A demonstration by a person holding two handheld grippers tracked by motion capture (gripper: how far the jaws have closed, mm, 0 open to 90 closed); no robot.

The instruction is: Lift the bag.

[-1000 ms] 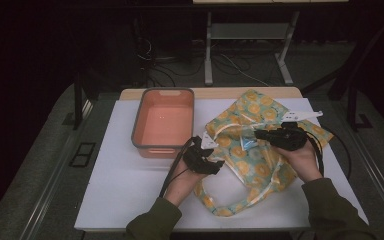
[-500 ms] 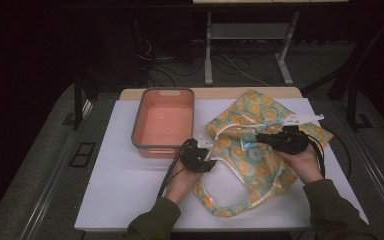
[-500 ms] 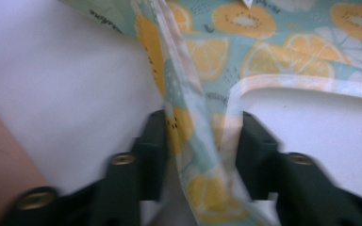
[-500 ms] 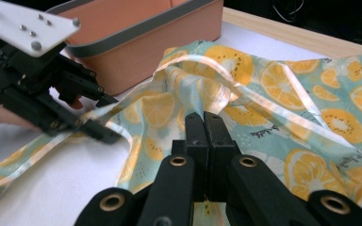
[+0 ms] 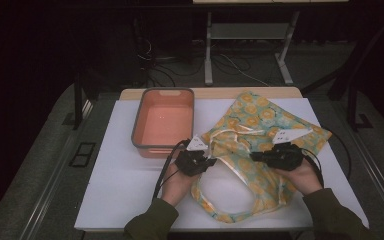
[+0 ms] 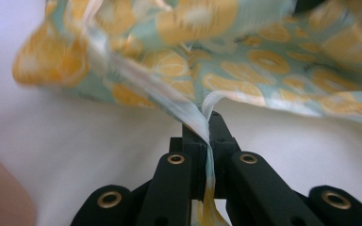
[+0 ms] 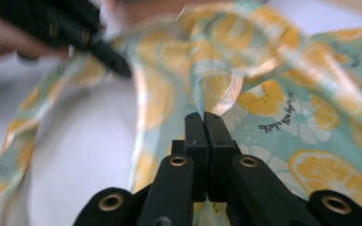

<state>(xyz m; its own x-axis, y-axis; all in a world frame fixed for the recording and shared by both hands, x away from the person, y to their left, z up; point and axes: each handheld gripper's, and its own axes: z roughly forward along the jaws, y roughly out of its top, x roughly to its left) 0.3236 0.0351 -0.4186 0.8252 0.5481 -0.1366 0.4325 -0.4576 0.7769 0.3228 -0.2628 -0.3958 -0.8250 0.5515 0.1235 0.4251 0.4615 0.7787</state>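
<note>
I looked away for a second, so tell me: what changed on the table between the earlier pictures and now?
The left gripper has just been closing and now pinches the pale edge band of the lemon-print cloth, near its corner beside the tub. The right gripper was already shut on the cloth's fabric and slid a little toward the left one. The orange tub and white board stayed put.

Cloth top: the lemon cloth (image 6: 245,70) runs off the top edge in the left gripper view, and its left end is blurred.
Strap end: the pale strap (image 6: 206,141) goes down between the closed jaws of the left gripper (image 6: 206,123), so its end is hidden.
Cloth edge: in the right gripper view, the right gripper (image 7: 204,123) hides the bit of cloth it pinches.
Other hand: blurred, above and left of the cloth, cut by the top edge.
Small writing: the dark words (image 7: 283,117) on the cloth are too small to read.
</note>
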